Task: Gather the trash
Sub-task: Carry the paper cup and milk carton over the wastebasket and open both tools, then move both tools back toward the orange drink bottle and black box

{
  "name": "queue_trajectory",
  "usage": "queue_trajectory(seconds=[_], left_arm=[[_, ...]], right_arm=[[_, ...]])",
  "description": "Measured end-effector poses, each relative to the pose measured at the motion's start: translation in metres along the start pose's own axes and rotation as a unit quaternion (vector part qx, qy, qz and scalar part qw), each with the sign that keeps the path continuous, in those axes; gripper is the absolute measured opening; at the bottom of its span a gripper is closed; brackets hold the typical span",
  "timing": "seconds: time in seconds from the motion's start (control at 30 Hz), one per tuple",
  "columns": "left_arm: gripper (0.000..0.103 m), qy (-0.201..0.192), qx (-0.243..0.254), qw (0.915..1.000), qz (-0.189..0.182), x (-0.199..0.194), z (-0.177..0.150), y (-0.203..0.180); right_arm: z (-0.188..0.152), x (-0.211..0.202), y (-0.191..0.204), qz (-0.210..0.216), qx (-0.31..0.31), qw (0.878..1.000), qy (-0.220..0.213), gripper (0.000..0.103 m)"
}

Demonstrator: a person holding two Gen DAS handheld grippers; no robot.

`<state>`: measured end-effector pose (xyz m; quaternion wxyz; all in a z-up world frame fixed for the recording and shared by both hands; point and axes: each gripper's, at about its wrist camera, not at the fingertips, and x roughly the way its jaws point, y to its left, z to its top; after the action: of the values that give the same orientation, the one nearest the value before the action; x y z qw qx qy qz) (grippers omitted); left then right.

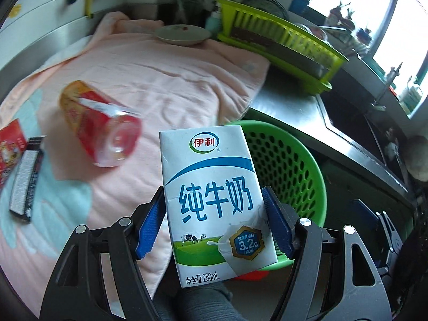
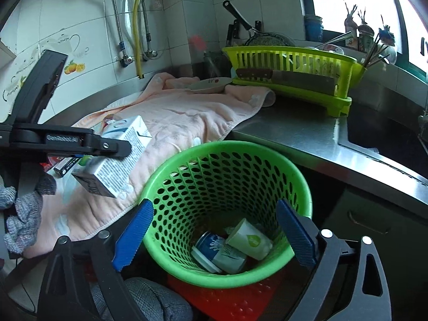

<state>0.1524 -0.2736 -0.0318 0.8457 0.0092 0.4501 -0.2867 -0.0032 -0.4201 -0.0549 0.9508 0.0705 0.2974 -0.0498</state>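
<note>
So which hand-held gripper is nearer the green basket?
Right. The right hand-held gripper hangs open directly above the green basket, fingers either side of its mouth. The left hand-held gripper holds the milk carton off to the side, over the towel.

The milk carton [image 1: 214, 203] is showing a green oval logo reading "伊利", large blue characters "纯牛奶", a hexagonal badge reading "3.2g" over "100mL", and, along its bottom edge, "净含量:250mL". The left gripper [image 2: 107, 144] is bearing raised lettering that is reading roughly "GenRobot.AI". Print on the red can [image 1: 101, 123] is blurring beyond reading.
</note>
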Motion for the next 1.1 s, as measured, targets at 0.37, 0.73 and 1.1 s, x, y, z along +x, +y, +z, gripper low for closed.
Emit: queue_trajectory(seconds=[0.37, 0.73, 1.1], left_arm=[[0.073, 0.015, 0.042, 0.9986, -0.03, 0.034, -0.004, -0.038], [0.077, -0.005, 0.057, 0.9983, 0.01, 0.004, -0.003, -0.026], [0.077, -0.036, 0.031, 0.995, 0.088, -0.057, 0.002, 0.045]], right_arm=[[-0.007, -0.005, -0.021, -0.01, 0.029, 1.0, -0.002, 0.093], [0.005, -0.001, -0.002, 0.013, 0.011, 1.0, 0.001, 0.093], [0.037, 0.015, 0.055, 0.061, -0.037, 0.997, 0.0, 0.093]])
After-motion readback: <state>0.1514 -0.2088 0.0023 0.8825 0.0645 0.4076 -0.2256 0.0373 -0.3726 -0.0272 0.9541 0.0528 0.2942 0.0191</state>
